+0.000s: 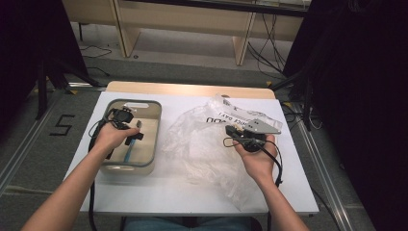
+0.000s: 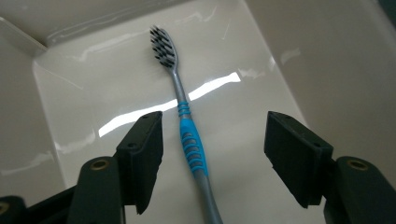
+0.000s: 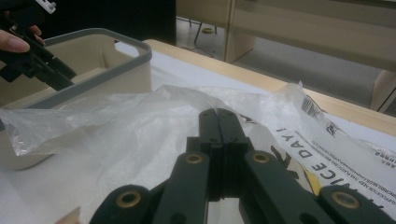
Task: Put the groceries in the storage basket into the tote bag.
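The toothbrush [image 2: 189, 140] lies flat on the floor of the bin [image 2: 289, 51], bristle head toward the far wall and handle running back toward the camera. It has a grey shaft and a blue ribbed grip. In the high view the toothbrush [image 1: 128, 153] shows as a blue strip in the near half of the bin [image 1: 156, 126], which stands on the left part of the worktop [image 1: 159, 195].

The left gripper [image 2: 212, 154] hangs inside the bin directly above the toothbrush. Its jaws are spread, one on each side of the blue grip, and neither pad touches the handle. The handle lies closer to the jaw at the left of that view than to the other. The bin walls rise close around the gripper on both sides; nothing else lies in the bin near the toothbrush.

A crumpled clear plastic bag [image 1: 202, 144] with black printed lettering lies on the worktop just right of the bin, and one edge of it rests against the bin's right wall. In the right gripper view the bag [image 3: 140, 126] spreads out in front of the right gripper [image 3: 218, 119], whose jaws are pressed together. Whether a fold of the bag is caught between them cannot be told. In the high view the right gripper [image 1: 233, 131] sits over the right part of the bag, well apart from the bin
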Demonstrator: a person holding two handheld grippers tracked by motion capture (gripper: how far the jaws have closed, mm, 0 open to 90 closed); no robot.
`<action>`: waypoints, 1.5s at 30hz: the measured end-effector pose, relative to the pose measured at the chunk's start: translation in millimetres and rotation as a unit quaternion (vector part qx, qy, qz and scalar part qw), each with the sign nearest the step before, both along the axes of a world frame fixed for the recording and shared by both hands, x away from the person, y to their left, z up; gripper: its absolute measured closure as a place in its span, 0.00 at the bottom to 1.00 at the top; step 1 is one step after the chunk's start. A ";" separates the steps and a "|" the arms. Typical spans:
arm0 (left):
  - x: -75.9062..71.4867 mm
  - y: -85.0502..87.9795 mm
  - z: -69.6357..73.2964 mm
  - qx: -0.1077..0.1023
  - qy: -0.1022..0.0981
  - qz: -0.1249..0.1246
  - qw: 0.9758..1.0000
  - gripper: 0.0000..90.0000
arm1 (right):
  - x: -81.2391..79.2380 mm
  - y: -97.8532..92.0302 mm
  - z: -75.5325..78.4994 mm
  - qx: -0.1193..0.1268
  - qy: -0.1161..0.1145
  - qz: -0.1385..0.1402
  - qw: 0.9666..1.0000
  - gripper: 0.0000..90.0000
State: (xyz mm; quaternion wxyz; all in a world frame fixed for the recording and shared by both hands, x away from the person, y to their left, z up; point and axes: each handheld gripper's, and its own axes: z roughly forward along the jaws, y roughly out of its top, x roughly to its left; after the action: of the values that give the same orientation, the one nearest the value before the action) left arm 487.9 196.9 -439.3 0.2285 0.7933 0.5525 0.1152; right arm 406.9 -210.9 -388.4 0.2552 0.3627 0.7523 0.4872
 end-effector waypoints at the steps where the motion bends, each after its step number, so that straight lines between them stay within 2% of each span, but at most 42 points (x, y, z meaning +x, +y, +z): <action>1: 1.4 0.2 -1.7 -0.002 0.005 0.001 1.000 0.42 | -0.1 0.0 0.1 0.000 0.000 0.000 1.000 1.00; 4: 4.7 0.8 -8.2 0.003 0.025 0.001 1.000 0.43 | -0.1 -0.3 0.2 -0.001 0.001 -0.001 1.000 1.00; 8: 7.0 2.1 -12.0 0.008 0.039 0.005 0.999 0.47 | 0.1 -0.3 -0.1 -0.001 0.001 0.000 1.000 1.00; 14: 7.0 0.3 -13.6 0.021 0.047 0.004 0.999 0.53 | -0.1 1.2 -1.6 -0.003 0.005 0.001 1.000 1.00; 20: 8.6 0.8 -16.1 0.023 0.063 0.009 0.998 0.59 | -0.3 1.2 -1.4 -0.003 0.004 0.002 1.000 1.00; 29: 11.4 2.7 -19.6 0.029 0.073 0.016 0.997 0.63 | -0.5 1.7 -1.6 -0.003 0.005 0.003 1.000 1.00; 33: 12.0 0.4 -19.9 0.041 0.072 0.020 0.996 0.65 | -0.5 2.7 -1.9 -0.005 0.004 0.003 1.000 1.00; 36: 12.2 -2.5 -19.9 0.054 0.072 0.019 0.996 0.66 | -0.6 3.1 -2.0 -0.006 0.005 0.005 1.000 1.00; 45: 14.6 -9.0 -18.4 0.063 0.086 0.009 0.994 0.76 | -0.8 3.1 -1.8 -0.005 0.005 0.005 1.000 1.00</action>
State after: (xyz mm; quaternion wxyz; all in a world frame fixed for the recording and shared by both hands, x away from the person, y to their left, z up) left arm 502.5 187.9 -457.7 0.1289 0.8078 0.5691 0.0833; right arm 406.1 -207.7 -390.2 0.2511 0.3602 0.7578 0.4826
